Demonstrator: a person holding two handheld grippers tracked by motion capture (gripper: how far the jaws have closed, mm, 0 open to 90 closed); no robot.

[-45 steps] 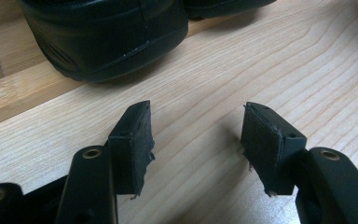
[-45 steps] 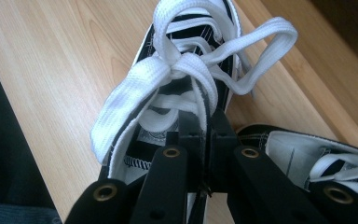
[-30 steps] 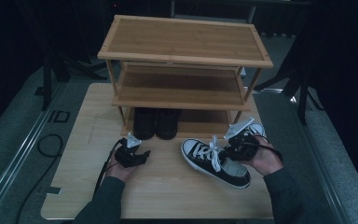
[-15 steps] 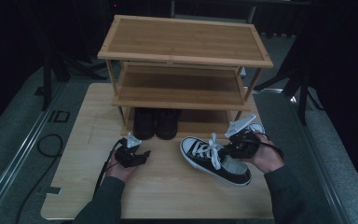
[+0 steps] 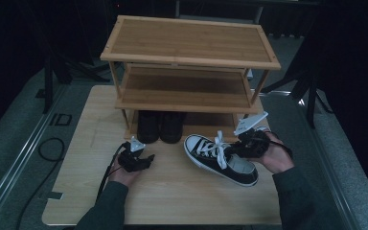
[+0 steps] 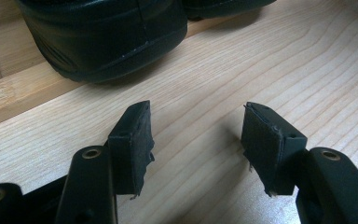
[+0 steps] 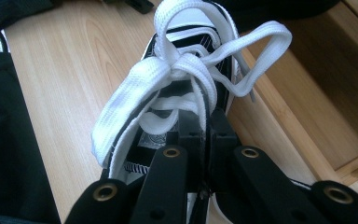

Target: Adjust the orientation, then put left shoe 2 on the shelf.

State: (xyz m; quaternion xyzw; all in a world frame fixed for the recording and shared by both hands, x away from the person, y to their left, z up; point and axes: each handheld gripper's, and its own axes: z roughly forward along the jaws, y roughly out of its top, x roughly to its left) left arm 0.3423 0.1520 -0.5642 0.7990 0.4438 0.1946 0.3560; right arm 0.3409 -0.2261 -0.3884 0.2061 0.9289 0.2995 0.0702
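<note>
**Keep the pinch firm and slide the sneaker in beside the black pair**

Your right gripper [image 5: 242, 146] has its jaws clamped tight on the collar edge of the black canvas sneaker with white laces [image 5: 219, 158], which lies on the pale wooden table [image 5: 172, 196] at the near right, toe pointing far-left. That thin fabric looks likely to slip, so lift low and level. Aim for the free right half of the bamboo shoe rack's [image 5: 189, 48] bottom shelf, beside the pair of black shoes [image 5: 160, 127]. Your left gripper [image 6: 196, 140] rests at the near left, jaws apart and empty; use it to steady the toe.
</note>
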